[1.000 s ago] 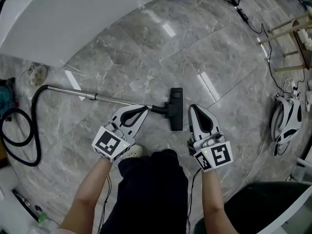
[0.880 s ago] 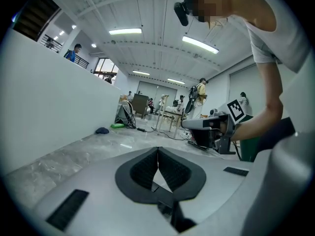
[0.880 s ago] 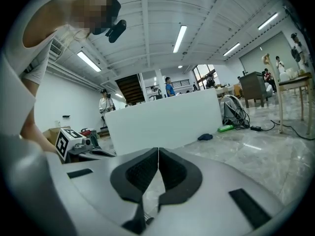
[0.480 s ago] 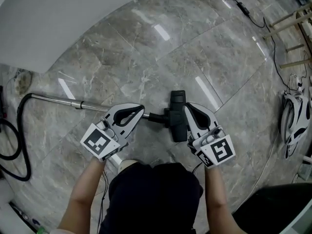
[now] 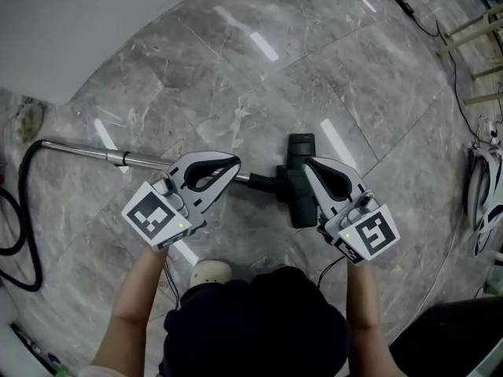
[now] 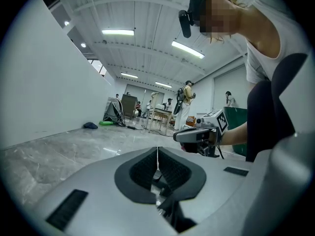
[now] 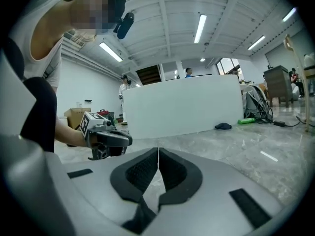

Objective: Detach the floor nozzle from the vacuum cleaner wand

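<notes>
Grey marble floor (image 5: 236,69) is seen beneath the black floor nozzle (image 5: 299,197) at centre, still joined to the silver metal wand (image 5: 86,149) running toward nine o'clock. The left gripper (image 5: 234,163) is held over the wand and the right gripper (image 5: 308,164) at the nozzle's three o'clock. Both are clenched on nothing.

L tool (image 5: 234,163), R tool (image 5: 309,166): closed, empty

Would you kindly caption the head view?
Left hand-held gripper and right hand-held gripper, both shut, above black floor nozzle joined to chrome vacuum wand.
</notes>
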Motion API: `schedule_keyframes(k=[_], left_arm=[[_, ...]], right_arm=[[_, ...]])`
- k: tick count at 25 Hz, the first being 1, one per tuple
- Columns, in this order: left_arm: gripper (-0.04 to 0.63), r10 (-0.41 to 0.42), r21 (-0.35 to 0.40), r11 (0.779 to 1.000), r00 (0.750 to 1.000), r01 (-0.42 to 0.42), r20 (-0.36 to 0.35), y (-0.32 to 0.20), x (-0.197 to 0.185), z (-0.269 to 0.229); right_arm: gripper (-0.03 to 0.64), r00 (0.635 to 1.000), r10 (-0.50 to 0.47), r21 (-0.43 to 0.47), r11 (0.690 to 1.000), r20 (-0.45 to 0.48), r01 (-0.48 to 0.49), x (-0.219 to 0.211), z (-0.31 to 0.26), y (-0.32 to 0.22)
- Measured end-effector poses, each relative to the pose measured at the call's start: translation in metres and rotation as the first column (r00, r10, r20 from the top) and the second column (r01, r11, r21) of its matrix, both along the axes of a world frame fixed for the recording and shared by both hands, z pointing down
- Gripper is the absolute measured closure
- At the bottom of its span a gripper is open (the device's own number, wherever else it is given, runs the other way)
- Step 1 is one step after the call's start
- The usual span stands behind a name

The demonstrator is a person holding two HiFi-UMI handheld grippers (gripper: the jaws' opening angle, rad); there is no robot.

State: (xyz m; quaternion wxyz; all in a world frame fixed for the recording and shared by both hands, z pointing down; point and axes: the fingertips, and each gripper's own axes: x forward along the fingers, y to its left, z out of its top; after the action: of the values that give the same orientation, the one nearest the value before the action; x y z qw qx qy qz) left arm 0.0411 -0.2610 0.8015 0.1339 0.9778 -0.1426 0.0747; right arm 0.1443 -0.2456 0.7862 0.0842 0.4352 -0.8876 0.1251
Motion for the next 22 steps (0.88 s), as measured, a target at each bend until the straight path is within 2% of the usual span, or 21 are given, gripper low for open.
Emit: schedule_keyframes(k=[3, 5, 8, 9, 11, 12, 14, 15, 16, 18, 20, 22], left_arm=[[0.583, 0.058, 0.012, 0.998, 0.998, -0.059, 0.022, 0.009, -0.006, 0.006], [0.583, 0.093, 0.029, 0.995, 0.994, -0.095, 0.055, 0.014, -0.011, 0.011], [0.574, 0.140, 0.118, 0.981, 0.982, -0.155, 0.129, 0.020, -0.016, 0.017], [0.554, 0.155, 0.144, 0.974, 0.976, -0.177, 0.156, 0.022, -0.017, 0.019], [0.425, 0.176, 0.178, 0.961, 0.965, -0.211, 0.192, 0.027, -0.016, 0.022], [0.381, 0.182, 0.196, 0.955, 0.962, -0.223, 0.205, 0.029, -0.015, 0.023], [0.353, 0.190, 0.232, 0.939, 0.946, -0.253, 0.261, 0.031, -0.015, 0.030], [0.339, 0.199, 0.243, 0.928, 0.927, -0.282, 0.316, 0.033, -0.016, 0.037], [0.325, 0.215, 0.246, 0.914, 0.898, -0.324, 0.385, 0.035, -0.017, 0.044], [0.313, 0.252, 0.234, 0.879, 0.822, -0.415, 0.511, 0.042, -0.019, 0.060], [0.311, 0.281, 0.208, 0.851, 0.753, -0.482, 0.595, 0.049, -0.019, 0.078], [0.311, 0.287, 0.180, 0.831, 0.683, -0.526, 0.672, 0.052, -0.022, 0.102]], right_arm=[[0.598, 0.999, -0.015, -0.013, 1.000, -0.034, 0.015, -0.006, 0.009, 0.003], [0.597, 0.995, -0.044, -0.027, 0.999, -0.093, 0.042, -0.011, 0.017, 0.005], [0.597, 0.973, -0.087, -0.019, 0.996, -0.212, 0.085, -0.019, 0.027, 0.006], [0.595, 0.969, -0.098, -0.020, 0.995, -0.229, 0.096, -0.022, 0.029, 0.007], [0.556, 0.966, -0.120, -0.040, 0.993, -0.228, 0.114, -0.025, 0.032, 0.011], [0.525, 0.965, -0.135, -0.056, 0.991, -0.226, 0.126, -0.027, 0.034, 0.013], [0.436, 0.951, -0.179, -0.084, 0.983, -0.250, 0.163, -0.032, 0.040, 0.015], [0.412, 0.938, -0.209, -0.097, 0.977, -0.278, 0.189, -0.036, 0.043, 0.017], [0.400, 0.919, -0.241, -0.112, 0.970, -0.311, 0.217, -0.040, 0.046, 0.019], [0.393, 0.867, -0.306, -0.150, 0.952, -0.393, 0.268, -0.051, 0.054, 0.024], [0.391, 0.776, -0.373, -0.199, 0.928, -0.508, 0.316, -0.061, 0.072, 0.029], [0.388, 0.641, -0.429, -0.255, 0.901, -0.636, 0.350, -0.068, 0.097, 0.034]])
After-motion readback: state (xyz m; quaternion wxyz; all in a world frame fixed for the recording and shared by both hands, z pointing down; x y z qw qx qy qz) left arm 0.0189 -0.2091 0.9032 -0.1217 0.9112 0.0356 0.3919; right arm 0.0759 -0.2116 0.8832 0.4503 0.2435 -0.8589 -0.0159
